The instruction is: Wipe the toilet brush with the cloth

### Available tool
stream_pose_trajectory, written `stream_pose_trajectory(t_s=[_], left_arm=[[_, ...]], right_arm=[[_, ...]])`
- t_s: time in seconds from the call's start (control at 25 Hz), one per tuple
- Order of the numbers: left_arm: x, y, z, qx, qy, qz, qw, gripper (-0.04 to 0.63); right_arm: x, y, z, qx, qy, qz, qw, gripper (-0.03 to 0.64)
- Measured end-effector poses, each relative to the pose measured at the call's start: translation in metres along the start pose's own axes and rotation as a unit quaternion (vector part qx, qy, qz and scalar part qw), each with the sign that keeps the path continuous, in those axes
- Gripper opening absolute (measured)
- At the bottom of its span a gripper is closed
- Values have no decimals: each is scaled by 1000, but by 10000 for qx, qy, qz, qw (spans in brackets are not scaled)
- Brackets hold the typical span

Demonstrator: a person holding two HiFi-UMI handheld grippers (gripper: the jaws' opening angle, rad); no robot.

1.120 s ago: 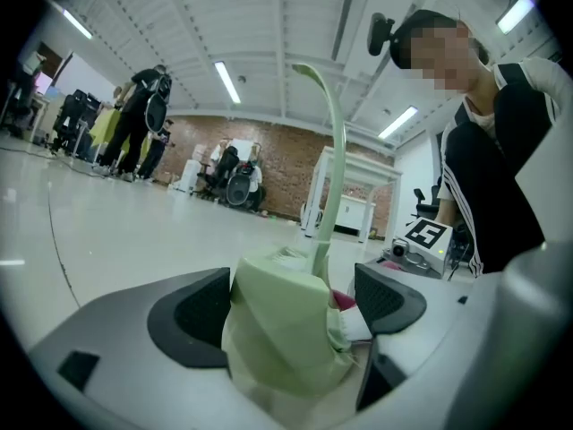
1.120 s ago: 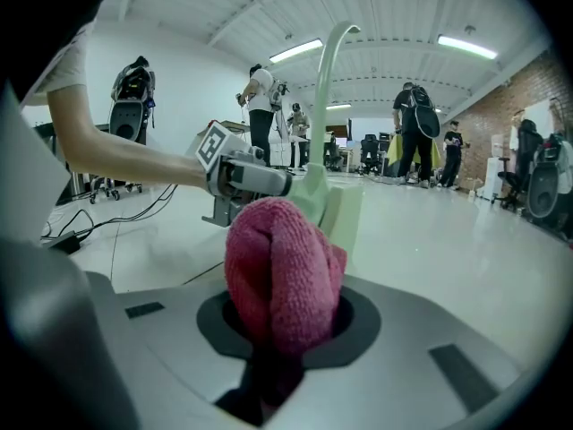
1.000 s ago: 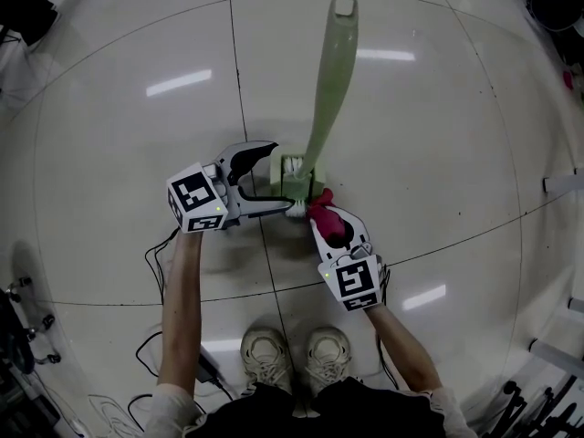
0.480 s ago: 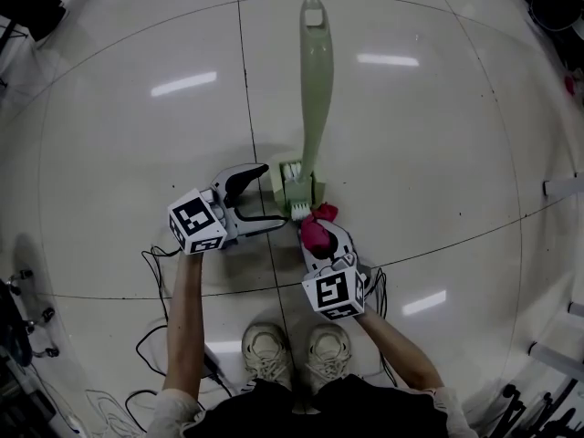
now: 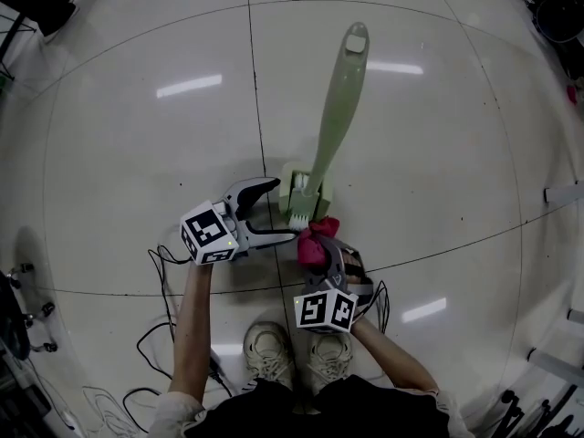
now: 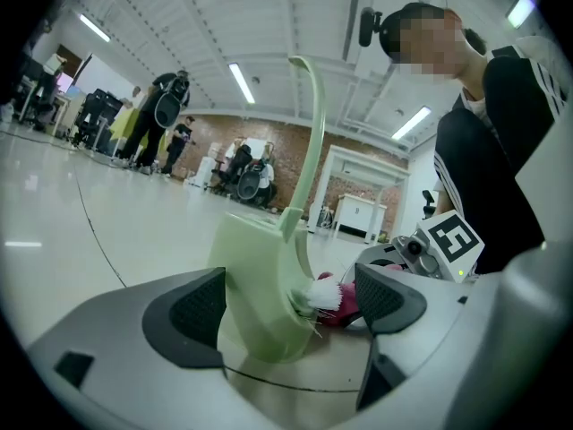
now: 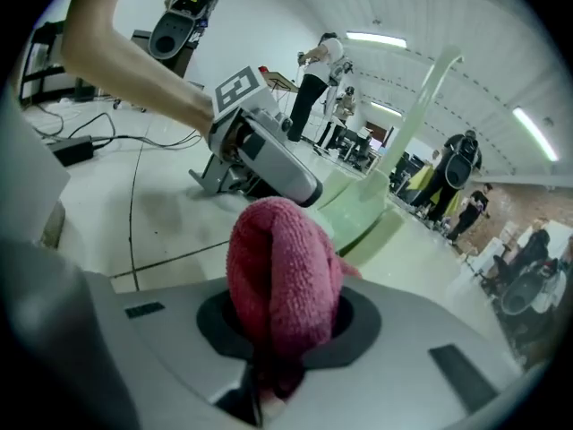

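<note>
A pale green toilet brush (image 5: 336, 99) leans up and to the right from its green holder (image 5: 294, 182) on the tiled floor. Its white bristles (image 5: 299, 215) stick out at the holder's near side. My left gripper (image 5: 281, 210) is open, its jaws either side of the holder (image 6: 260, 285), apart from it. My right gripper (image 5: 321, 247) is shut on a red cloth (image 5: 313, 242) (image 7: 282, 276) that touches the bristles (image 6: 324, 294). The left gripper view shows the cloth (image 6: 347, 305) just behind the bristles.
The person's shoes (image 5: 290, 359) stand just behind the grippers. Black cables (image 5: 157, 267) trail on the floor at the left. Stands and gear line the floor's edges (image 5: 18, 318). Several people and equipment (image 6: 166, 115) stand far off.
The brush handle swung left, then back to lean right. My right gripper drew back toward the person with the cloth still by the bristles. The left gripper stayed open at the holder.
</note>
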State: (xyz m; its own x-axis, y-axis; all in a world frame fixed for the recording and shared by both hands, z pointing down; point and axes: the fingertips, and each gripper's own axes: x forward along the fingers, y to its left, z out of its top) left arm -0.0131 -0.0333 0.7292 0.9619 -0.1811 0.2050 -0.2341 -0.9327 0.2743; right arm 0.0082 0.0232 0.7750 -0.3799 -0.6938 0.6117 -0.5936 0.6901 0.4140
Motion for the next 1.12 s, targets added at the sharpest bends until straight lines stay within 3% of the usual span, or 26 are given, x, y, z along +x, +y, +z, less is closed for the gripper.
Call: stream_pose_trajectory(t_s=[0.12, 0.2, 0.32, 0.44, 0.56, 1.12], left_arm=[[-4, -8, -4, -80, -53, 147, 9998, 431], [-6, -16, -11, -32, 93, 188, 9998, 431], [-5, -25, -21, 76, 360, 149, 9992, 431], [-3, -26, -21, -19, 298, 173, 9994, 431], [0, -33, -19, -136, 196, 103, 9997, 431], [2, -49, -21, -170, 227, -112, 9995, 431]], right_arm=[[-19, -18, -8, 756, -20, -311, 9967, 69], [-29, -30, -22, 864, 171, -496, 9949, 69], [-18, -22, -39, 2, 625, -410, 9972, 69], [2, -9, -35, -817, 832, -255, 9929, 69], [10, 1, -22, -1317, 776, -146, 9881, 69], [8, 31, -6, -1788, 549, 210, 9821, 69]])
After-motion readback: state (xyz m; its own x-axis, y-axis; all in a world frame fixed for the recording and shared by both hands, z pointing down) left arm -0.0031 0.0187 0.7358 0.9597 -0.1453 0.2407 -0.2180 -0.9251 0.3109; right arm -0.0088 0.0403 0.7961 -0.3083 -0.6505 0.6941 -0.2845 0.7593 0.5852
